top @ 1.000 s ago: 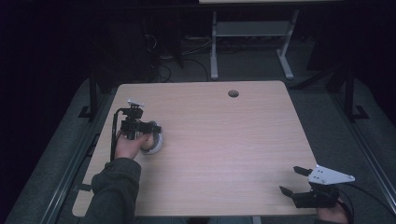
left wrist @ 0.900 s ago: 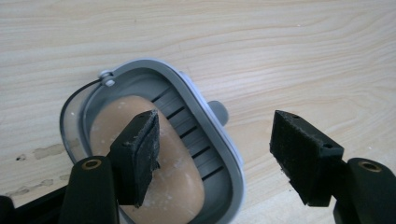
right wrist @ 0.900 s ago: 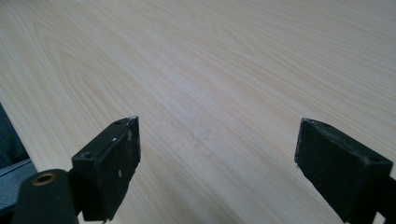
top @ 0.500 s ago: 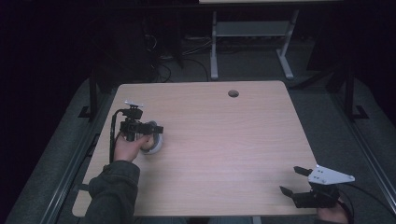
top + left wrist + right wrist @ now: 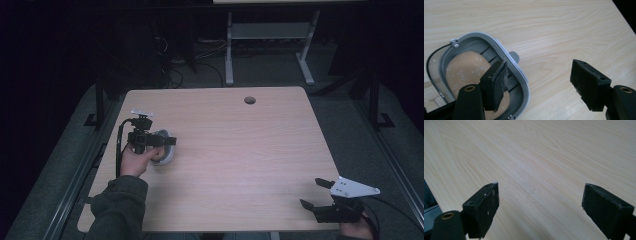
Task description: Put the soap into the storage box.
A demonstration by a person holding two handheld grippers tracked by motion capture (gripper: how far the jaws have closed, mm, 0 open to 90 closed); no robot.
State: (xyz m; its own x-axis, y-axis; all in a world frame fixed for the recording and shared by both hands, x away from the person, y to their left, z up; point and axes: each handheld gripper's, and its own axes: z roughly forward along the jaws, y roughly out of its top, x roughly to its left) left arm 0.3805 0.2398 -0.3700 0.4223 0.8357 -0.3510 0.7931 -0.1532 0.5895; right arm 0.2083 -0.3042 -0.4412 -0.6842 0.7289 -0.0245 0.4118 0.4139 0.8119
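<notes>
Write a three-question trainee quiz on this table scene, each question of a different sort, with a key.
1. True or false: the left gripper is shut on the grey-rimmed container.
2. Multiple choice: where on the table is the right gripper? A. far left corner B. beside the round hole C. near right corner
3. Fill in: in the left gripper view, the tan contents lie inside the container's grey ____.

Key:
1. False: its jaws stand wide apart, one over the container's inside, the other over bare wood.
2. C
3. rim
</notes>
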